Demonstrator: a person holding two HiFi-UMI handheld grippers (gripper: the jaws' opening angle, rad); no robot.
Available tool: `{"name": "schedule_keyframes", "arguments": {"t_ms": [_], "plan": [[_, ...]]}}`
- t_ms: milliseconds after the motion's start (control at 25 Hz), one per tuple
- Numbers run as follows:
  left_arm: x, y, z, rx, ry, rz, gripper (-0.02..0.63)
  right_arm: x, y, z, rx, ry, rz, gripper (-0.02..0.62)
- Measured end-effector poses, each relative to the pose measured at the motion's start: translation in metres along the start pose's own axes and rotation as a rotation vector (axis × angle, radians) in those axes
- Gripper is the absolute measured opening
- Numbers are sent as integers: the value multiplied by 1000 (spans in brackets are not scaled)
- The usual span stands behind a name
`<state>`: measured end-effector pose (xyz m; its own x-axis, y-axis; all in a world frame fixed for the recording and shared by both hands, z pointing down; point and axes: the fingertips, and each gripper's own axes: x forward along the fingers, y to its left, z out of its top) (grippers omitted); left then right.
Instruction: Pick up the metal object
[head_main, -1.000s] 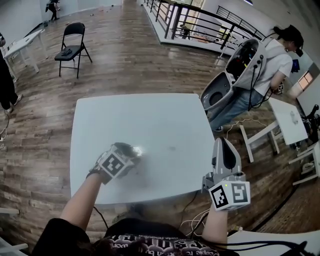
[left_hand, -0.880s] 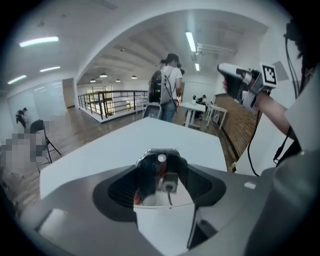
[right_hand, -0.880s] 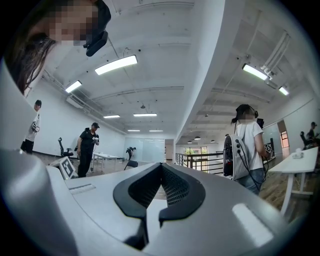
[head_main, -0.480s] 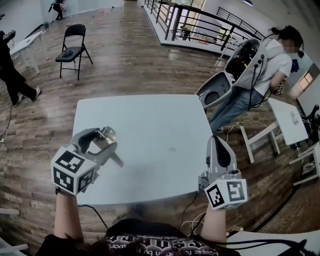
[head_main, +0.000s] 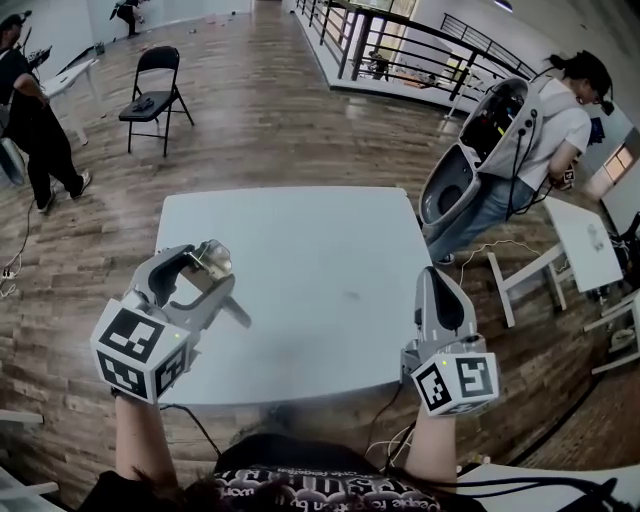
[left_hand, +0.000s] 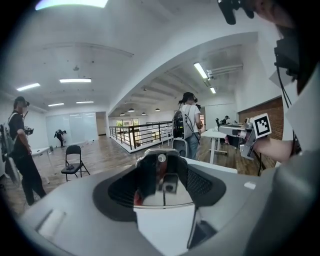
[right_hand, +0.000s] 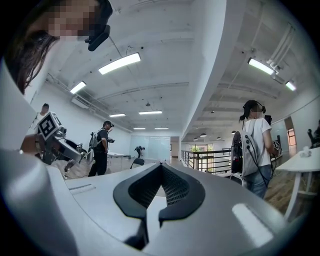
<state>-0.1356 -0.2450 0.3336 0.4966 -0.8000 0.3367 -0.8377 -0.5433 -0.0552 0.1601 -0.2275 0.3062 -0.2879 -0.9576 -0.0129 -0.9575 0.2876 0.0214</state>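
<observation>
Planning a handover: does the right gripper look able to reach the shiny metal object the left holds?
Probably yes: only bare white table lies between the right gripper and the shiny metal object.

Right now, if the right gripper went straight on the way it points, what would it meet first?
Nothing near, as far as its view shows: the right gripper points level into open hall. The person and the railing sit right of that line, though depth is unclear.

The person wears a black top with pale print, and the left gripper and right gripper are grey moulded shells with black ribbed pads and white cubes bearing black square markers.
</observation>
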Motion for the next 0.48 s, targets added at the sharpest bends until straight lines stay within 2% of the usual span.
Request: {"name": "schedule_keyframes", "arguments": {"t_ms": [200,480], "plan": [[3,2,-1,-11,6,41,288,1,10,-3,-15,11,12,9],[7,3,-6,-12,25,44,288,0,11,-1,-41,17,14,9]]}}
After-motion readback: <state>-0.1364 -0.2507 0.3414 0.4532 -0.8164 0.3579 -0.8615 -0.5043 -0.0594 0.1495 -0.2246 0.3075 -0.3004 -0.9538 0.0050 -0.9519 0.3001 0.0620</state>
